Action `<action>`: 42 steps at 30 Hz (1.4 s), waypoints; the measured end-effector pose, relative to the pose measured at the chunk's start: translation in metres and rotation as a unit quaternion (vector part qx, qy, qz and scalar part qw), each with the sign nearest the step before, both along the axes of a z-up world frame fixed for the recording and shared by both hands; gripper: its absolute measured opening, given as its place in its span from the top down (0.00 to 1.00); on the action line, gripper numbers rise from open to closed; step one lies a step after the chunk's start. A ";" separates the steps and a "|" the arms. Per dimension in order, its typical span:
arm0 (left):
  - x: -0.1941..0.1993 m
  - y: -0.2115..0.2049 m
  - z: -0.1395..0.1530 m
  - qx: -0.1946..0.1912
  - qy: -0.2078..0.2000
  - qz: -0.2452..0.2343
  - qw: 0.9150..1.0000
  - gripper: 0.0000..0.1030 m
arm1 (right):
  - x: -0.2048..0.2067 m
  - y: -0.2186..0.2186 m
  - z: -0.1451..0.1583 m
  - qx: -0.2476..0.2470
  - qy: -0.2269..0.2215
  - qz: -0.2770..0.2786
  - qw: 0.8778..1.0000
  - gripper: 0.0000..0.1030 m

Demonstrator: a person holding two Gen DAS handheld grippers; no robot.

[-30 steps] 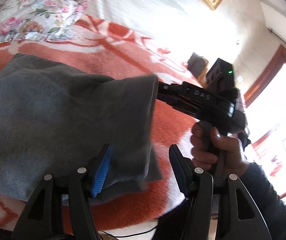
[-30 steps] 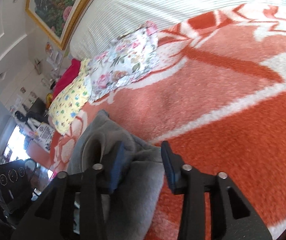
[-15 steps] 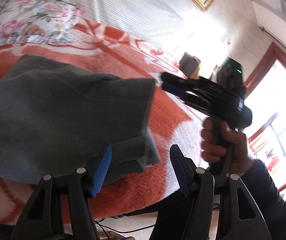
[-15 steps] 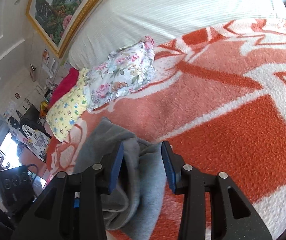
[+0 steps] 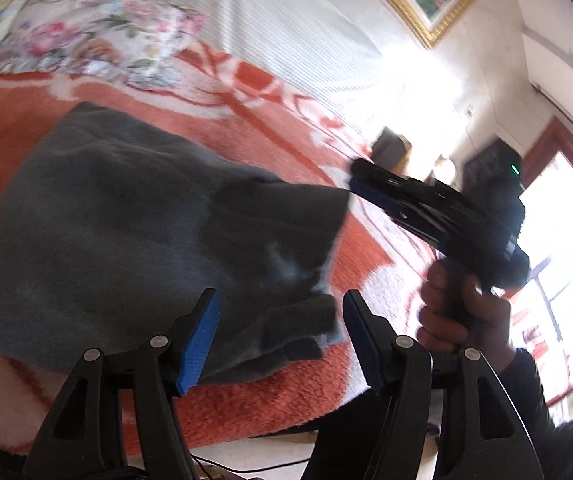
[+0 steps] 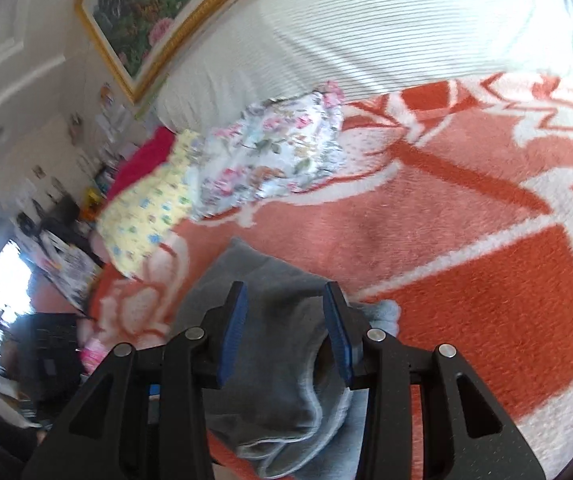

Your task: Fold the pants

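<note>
Bed, orange-and-white blanket (image 6: pixel 466 280): grey pants (image 5: pixel 126 248) lie folded on it. Right gripper (image 6: pixel 284 332) fingers, pinching cloth a second ago, now spread; left gripper (image 5: pixel 278 336) fingers spread. Fold released, likely finished

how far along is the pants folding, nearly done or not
Nearly done, it seems. The grey pants already lie on the orange blanket as a compact folded stack. Nothing is in hand: the left claw and the right claw are both open, off the cloth. Left: perhaps tidying the loose layered edges at the near corner.
</note>
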State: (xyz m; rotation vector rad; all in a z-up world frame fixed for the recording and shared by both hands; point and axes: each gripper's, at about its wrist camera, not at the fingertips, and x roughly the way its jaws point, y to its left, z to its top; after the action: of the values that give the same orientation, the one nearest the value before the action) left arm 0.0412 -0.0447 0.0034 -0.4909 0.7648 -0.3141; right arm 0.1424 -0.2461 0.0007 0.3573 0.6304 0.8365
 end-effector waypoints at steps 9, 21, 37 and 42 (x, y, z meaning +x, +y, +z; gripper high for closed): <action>0.024 -0.055 -0.014 0.052 0.004 -0.063 0.997 0.37 | 0.012 -0.004 -0.027 -0.045 0.028 -0.046 0.998 0.54; 0.036 -0.064 -0.022 0.007 0.002 -0.096 0.995 0.38 | 0.038 -0.008 -0.047 -0.004 0.074 -0.039 0.997 0.87; 0.016 -0.056 -0.043 -0.021 0.045 -0.124 0.991 0.37 | 0.035 -0.029 -0.070 0.013 0.117 -0.086 0.989 0.47; 0.005 -0.021 -0.022 -0.020 0.032 -0.079 0.996 0.33 | 0.015 -0.023 -0.061 0.021 0.107 -0.068 0.992 0.31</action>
State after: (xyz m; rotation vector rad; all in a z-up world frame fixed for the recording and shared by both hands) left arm 0.0465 -0.0661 -0.0184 -0.4798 0.8630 -0.4634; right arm 0.1571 -0.2688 -0.0603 0.5270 0.7786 0.6865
